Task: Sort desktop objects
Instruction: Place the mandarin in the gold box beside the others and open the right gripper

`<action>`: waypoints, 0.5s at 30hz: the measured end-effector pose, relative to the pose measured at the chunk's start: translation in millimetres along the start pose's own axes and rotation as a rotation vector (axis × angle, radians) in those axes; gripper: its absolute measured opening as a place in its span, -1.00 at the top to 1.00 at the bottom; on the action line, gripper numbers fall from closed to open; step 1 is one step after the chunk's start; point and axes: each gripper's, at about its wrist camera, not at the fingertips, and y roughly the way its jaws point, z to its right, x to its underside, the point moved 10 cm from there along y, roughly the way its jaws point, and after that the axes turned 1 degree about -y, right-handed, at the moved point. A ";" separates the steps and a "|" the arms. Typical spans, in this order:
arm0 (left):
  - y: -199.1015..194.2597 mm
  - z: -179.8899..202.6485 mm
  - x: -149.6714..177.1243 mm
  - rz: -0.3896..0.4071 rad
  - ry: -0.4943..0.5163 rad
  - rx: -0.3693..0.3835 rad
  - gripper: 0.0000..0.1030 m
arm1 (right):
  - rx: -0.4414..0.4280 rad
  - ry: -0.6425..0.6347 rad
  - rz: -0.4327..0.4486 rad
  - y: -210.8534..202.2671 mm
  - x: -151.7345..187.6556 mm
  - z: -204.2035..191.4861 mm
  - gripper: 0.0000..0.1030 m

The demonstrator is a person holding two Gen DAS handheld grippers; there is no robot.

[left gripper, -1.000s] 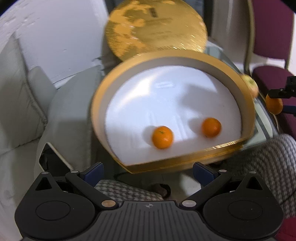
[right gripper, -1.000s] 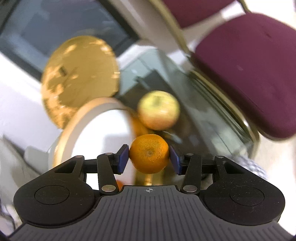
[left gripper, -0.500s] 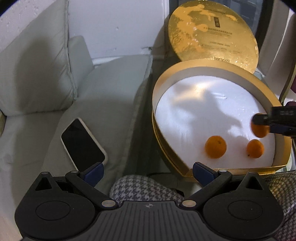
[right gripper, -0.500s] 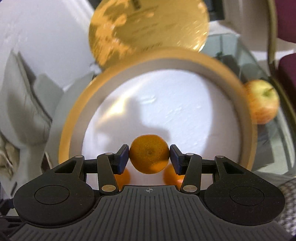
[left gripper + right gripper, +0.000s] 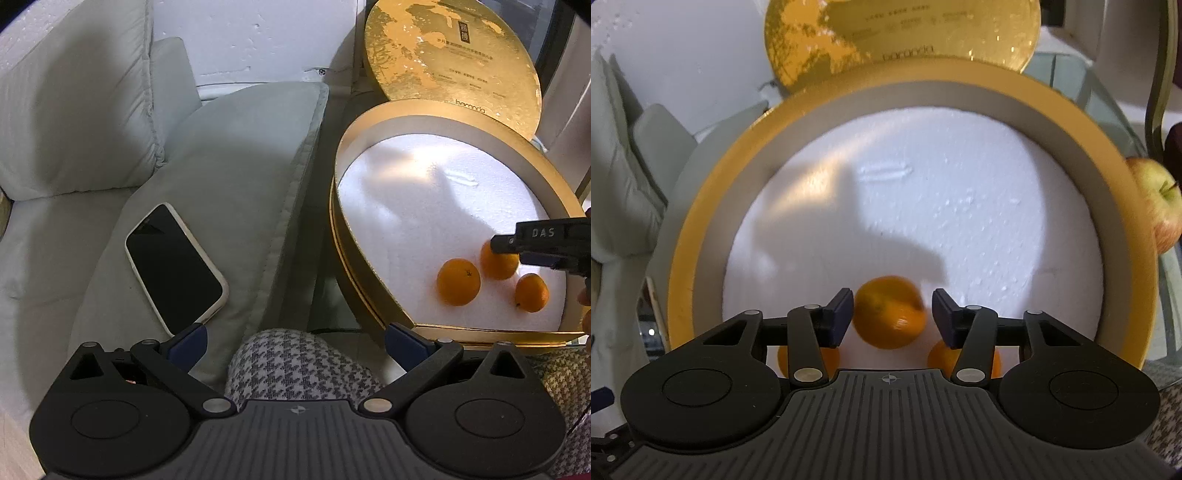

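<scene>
- The sofa cushion (image 5: 229, 192) fills the left half of the left wrist view, pale grey; its piped right edge runs down just beside the gold box, with a dark narrow gap between them; a phone (image 5: 173, 266) lies face up on the cushion near its front edge, screen dark
- The gold box (image 5: 701, 229), round with one flat front wall, takes up most of the right wrist view; its white foam floor is bare across the whole back and middle; all the fruit sits near the flat front wall
- The gold lid (image 5: 450, 62) stands tilted behind the box, its lower edge hidden by the back rim
- A glass table edge (image 5: 1108, 99) shows past the box's right rim; an apple (image 5: 1156, 206) rests there outside the box, just beside the rim
- A knee in houndstooth cloth (image 5: 303, 365) lies below the box's front wall
- The left gripper (image 5: 293, 341) stands wide open over the knee and holds nothing
- The right gripper (image 5: 892, 312) is over the front of the box; its jaws are parted, with a gap on each side of the middle orange (image 5: 890, 312), which looks blurred; no pad touches it
- Two more oranges lie on the foam: the left orange (image 5: 458, 282) and the right orange (image 5: 532, 291), each apart from the others
</scene>
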 end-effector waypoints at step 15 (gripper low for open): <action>-34.5 18.7 17.8 0.045 0.056 -0.017 -0.99 | -0.089 0.152 0.073 -91.1 27.0 36.5 -0.41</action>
